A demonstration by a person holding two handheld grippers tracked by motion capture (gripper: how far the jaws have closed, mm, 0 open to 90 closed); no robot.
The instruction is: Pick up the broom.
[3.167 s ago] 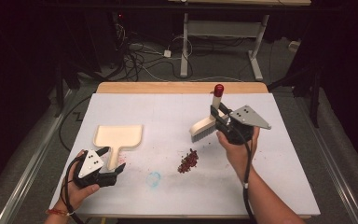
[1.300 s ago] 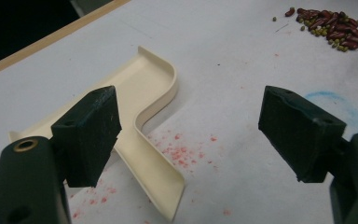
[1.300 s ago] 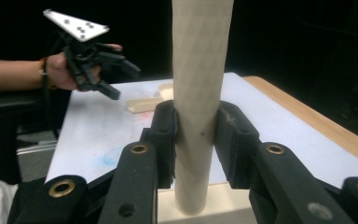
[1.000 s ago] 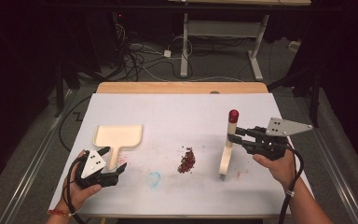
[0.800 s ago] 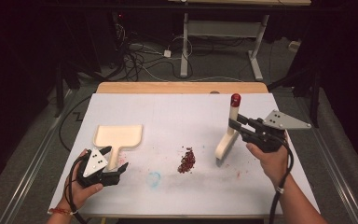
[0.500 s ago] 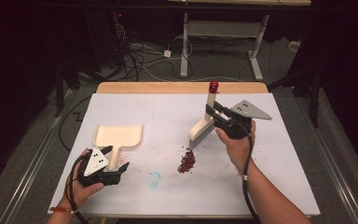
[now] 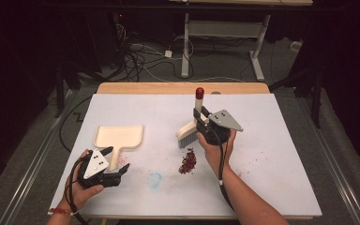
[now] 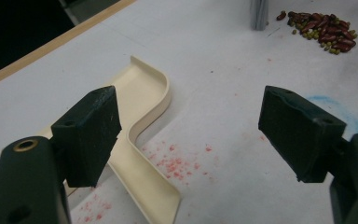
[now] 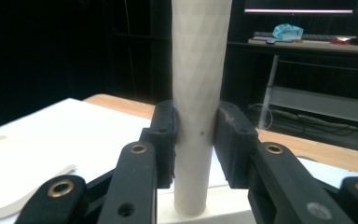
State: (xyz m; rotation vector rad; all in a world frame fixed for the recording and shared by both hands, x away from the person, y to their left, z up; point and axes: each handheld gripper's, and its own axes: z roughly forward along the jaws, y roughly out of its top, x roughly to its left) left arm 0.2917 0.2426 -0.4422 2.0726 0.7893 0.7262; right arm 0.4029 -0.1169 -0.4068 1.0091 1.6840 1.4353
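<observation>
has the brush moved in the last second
Yes. The brush has moved left, from right of the bean pile to just behind it.

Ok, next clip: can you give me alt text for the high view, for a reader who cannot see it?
A person's right gripper clamps a cream brush upright on a white table, just behind a small pile of red beans. The open left gripper rests by the handle of a cream dustpan at the left.

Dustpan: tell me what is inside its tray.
The cream dustpan looks empty inside; the beans lie in a pile on the table. The left gripper covers part of its handle.
</observation>
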